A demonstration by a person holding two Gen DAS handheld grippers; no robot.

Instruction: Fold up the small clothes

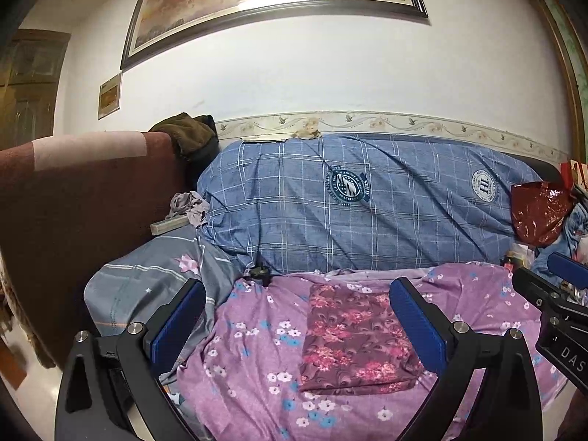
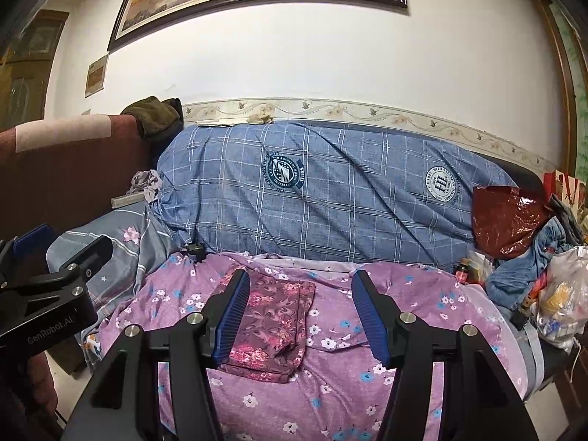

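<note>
The folded maroon floral cloth (image 1: 358, 338) lies flat on the purple flowered bedsheet (image 1: 257, 349). My left gripper (image 1: 297, 319) and right gripper (image 2: 299, 312) hover spread, empty; I'd press the edges square, judging it nearly finished.

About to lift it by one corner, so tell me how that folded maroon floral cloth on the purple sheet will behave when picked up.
The maroon floral cloth is probably floppy: it lies flat in thin layers, so lifting one corner would likely undo the fold. It looks light, barely denting the purple sheet. If pushed, it may bunch or drag the soft sheet rather than slide cleanly.
</note>
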